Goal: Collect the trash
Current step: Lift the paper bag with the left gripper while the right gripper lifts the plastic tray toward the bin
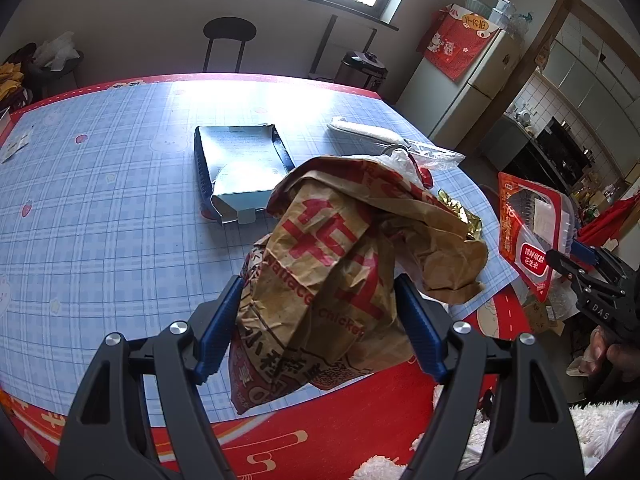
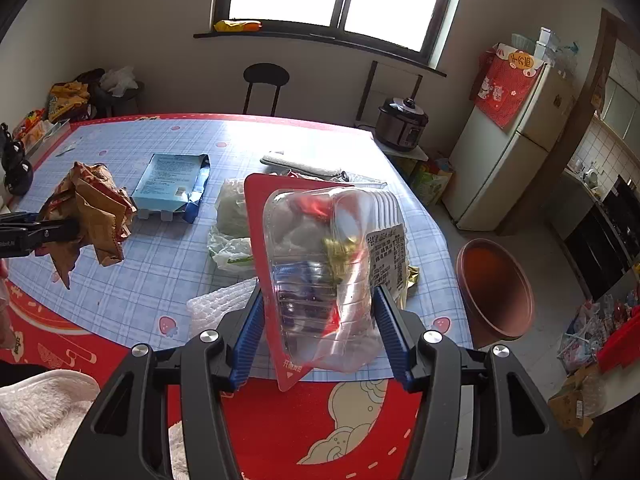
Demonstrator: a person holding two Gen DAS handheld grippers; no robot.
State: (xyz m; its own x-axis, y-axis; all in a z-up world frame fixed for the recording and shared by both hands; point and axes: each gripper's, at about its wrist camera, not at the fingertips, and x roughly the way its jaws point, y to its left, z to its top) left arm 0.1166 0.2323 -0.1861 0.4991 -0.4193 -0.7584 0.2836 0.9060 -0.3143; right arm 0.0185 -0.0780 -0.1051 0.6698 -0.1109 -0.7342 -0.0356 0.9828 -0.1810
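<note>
My left gripper [image 1: 320, 320] is shut on a crumpled brown paper bag [image 1: 320, 264] with red print, held above the table; the same paper bag [image 2: 92, 216] shows at the left of the right wrist view. My right gripper [image 2: 318, 316] is shut on a clear plastic snack tray [image 2: 324, 264] with a red label, lifted off the table. That snack tray [image 1: 532, 224] and the right gripper [image 1: 576, 264] appear at the right edge of the left wrist view. An opened light-blue carton [image 1: 240, 160] lies flat mid-table.
A blue plaid tablecloth [image 2: 132, 280] with a red border covers the table. On it lie a thin plastic bag [image 2: 232, 232], bubble wrap [image 2: 216, 304], a gold wrapper [image 1: 460, 212] and a grey cloth [image 2: 300, 166]. A reddish-brown bin [image 2: 496, 288] stands on the floor right of the table.
</note>
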